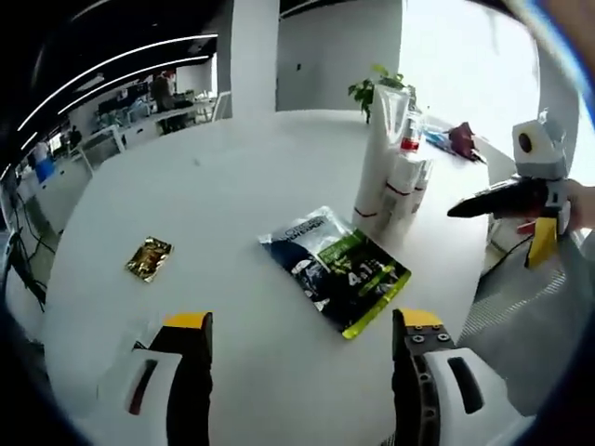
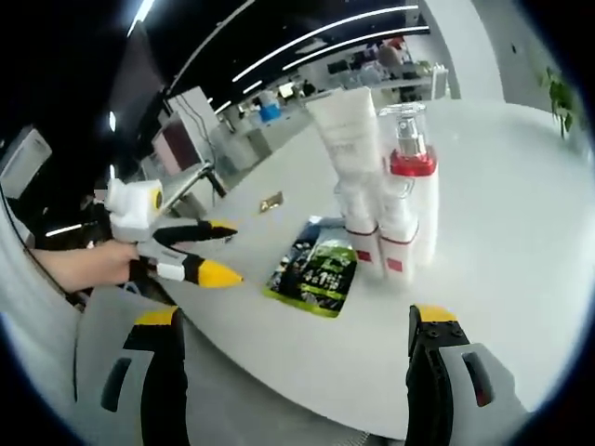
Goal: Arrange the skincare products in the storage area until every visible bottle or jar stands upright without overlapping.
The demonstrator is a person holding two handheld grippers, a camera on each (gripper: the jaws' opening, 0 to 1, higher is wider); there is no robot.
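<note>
A cluster of skincare products stands upright on the white table (image 1: 214, 186): a tall white tube (image 1: 383, 130) (image 2: 346, 130), a pump bottle with a red collar (image 1: 410, 141) (image 2: 414, 181), and small white bottles with red bands (image 1: 402, 186) (image 2: 398, 243). A green and black pouch (image 1: 339, 268) (image 2: 316, 269) lies flat in front of them. My left gripper (image 1: 302, 321) (image 2: 232, 251) is open and empty, short of the pouch. My right gripper (image 2: 296, 321) (image 1: 497, 230) is open and empty too, off the table's edge beside the cluster.
A small gold packet (image 1: 149, 257) (image 2: 271, 202) lies flat, apart from the rest. A potted plant (image 1: 376, 88) and a dark red item (image 1: 460, 139) sit at the far side. A hand (image 2: 84, 265) holds the left gripper. Office desks stand beyond the table.
</note>
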